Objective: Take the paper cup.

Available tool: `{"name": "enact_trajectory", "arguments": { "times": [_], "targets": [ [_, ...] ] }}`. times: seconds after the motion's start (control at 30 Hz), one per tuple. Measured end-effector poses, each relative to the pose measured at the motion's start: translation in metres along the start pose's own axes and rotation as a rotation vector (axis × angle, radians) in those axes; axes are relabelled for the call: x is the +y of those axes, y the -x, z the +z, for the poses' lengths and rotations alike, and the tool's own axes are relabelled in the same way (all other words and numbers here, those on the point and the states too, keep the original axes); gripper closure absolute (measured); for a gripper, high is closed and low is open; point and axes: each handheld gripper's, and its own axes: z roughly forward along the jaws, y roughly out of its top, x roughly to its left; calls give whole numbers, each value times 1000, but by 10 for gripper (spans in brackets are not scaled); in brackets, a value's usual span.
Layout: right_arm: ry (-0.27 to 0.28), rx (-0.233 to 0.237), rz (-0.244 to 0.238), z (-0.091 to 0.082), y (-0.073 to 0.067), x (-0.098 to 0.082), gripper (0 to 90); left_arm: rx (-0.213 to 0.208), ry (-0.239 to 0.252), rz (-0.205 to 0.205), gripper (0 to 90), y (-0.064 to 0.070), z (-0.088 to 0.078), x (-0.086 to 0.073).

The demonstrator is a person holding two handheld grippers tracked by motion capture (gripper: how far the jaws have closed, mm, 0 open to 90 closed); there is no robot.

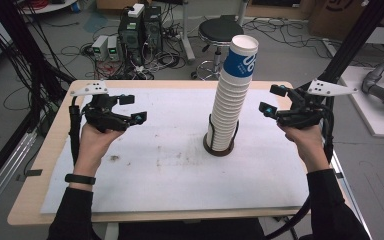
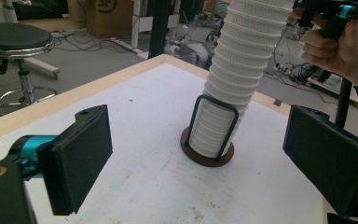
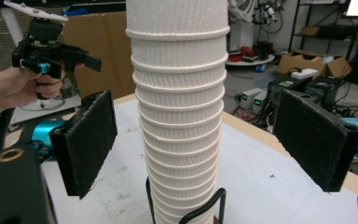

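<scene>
Your stack of paper cups [image 1: 230, 107] stands upright in its black wire holder [image 1: 219, 145] near the middle of the white board [image 1: 155, 165], leaning a little, with the blue-printed cup [image 1: 241, 56] on top. Your left gripper [image 1: 139, 117] hovers well to the stack's left, jaws spread wide with nothing between them. Your right gripper [image 1: 266, 107] sits just right of the stack, jaws wide apart and clear of it, gripping nothing.

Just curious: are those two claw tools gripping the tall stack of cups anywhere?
No. The left gripper and right gripper are open and empty; the cup stack stands untouched.
</scene>
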Motion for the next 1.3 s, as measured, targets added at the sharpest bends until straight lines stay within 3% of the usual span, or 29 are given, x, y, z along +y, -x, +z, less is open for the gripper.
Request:
{"name": "enact_trajectory", "arguments": {
  "times": [0.33,0.73,1.0,1.3],
  "targets": [
    [-4,14,-8,13,-1,5,136,-7,9,3,79,1,-1,0],
    [-18,35,42,35,3,10,136,-13,-1,7,79,2,2,0],
    [-38,46,28,47,0,21,136,-17,-2,7,79,3,3,0],
    [-61,50,45,64,-2,26,136,-21,-3,12,79,4,2,1]
  ]
}}
